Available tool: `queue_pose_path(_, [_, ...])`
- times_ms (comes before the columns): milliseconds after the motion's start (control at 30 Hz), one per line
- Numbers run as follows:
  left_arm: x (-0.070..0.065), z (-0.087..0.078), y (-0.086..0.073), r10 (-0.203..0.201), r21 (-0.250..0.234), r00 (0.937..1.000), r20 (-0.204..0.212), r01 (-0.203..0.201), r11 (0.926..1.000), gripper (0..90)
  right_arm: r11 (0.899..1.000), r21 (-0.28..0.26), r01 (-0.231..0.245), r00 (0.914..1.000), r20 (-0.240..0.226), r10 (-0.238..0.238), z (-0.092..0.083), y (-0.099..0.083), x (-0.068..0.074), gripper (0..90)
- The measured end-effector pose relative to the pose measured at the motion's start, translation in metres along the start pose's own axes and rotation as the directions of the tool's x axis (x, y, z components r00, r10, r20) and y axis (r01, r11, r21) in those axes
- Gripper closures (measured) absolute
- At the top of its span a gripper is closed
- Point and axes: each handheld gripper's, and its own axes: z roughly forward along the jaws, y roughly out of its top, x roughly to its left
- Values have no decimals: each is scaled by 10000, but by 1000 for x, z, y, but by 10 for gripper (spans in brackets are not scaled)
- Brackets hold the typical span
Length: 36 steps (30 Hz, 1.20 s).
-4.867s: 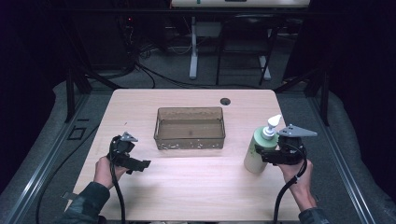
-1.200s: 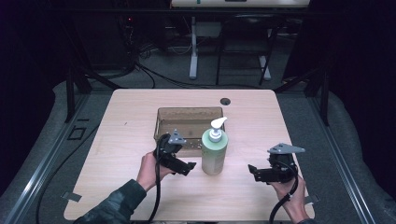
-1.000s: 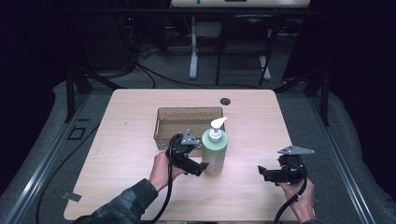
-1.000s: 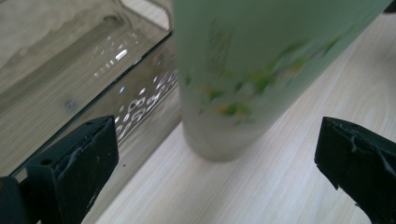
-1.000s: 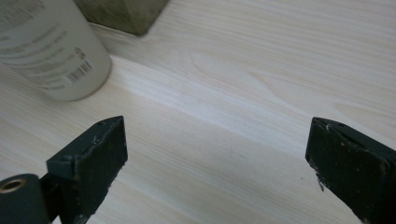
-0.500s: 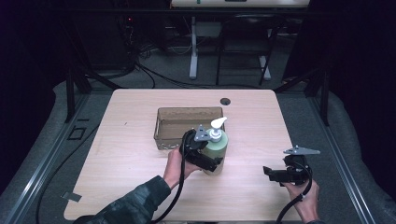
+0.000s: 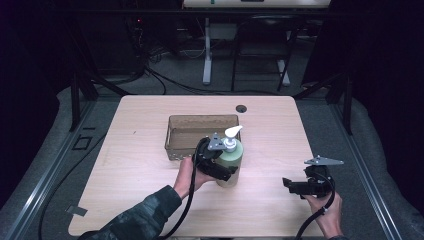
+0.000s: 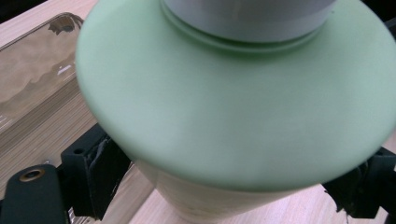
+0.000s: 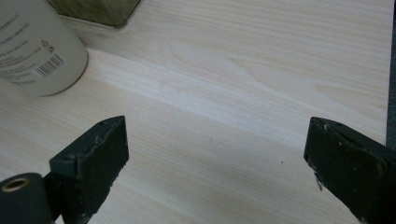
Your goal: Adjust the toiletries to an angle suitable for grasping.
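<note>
Left gripper (image 7: pixel 223 172) at green bottle (image 7: pixel 231 167), beside tray (image 7: pixel 176 145).

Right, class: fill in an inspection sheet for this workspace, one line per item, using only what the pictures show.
Surface: pale wooden table, dark round hole near far edge.
Job's things: green pump bottle upright, just in front of clear brown bin.
Clutter: nothing seen.
Grippers: left tool straddles the bottle, jaws either side; right tool open, apart at right.
Cables: black cable trails from left tool.
Surroundings: dark room, desk legs, floor cables.
</note>
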Motion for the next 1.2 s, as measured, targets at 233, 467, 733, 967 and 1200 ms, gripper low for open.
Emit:
queue_pose_path(233, [9, -7, -3, 150, 183, 9996, 230, -154, 9997, 122, 10000, 90, 38, 10000, -10, -38, 1, 0, 0, 62])
queue_pose_path(467, [19, -17, -8, 329, 414, 9967, 740, -360, 9985, 122, 9995, 212, 232, 9997, -42, -232, 5, 0, 2, 51])
queue_pose_path(733, [32, -30, -16, 444, 621, 9951, 882, -500, 9968, 122, 9985, 361, 411, 9991, -53, -410, 6, 0, 3, 42])
queue_pose_path(967, [47, -44, -28, 483, 601, 9938, 1004, -546, 9967, 122, 9976, 544, 425, 9991, -108, -419, 8, 2, 4, 38])
queue_pose_path(1200, [59, -58, -38, 622, 635, 9934, 961, -685, 9956, 122, 9967, 592, 549, 9984, -182, -539, 10, 2, 6, 38])
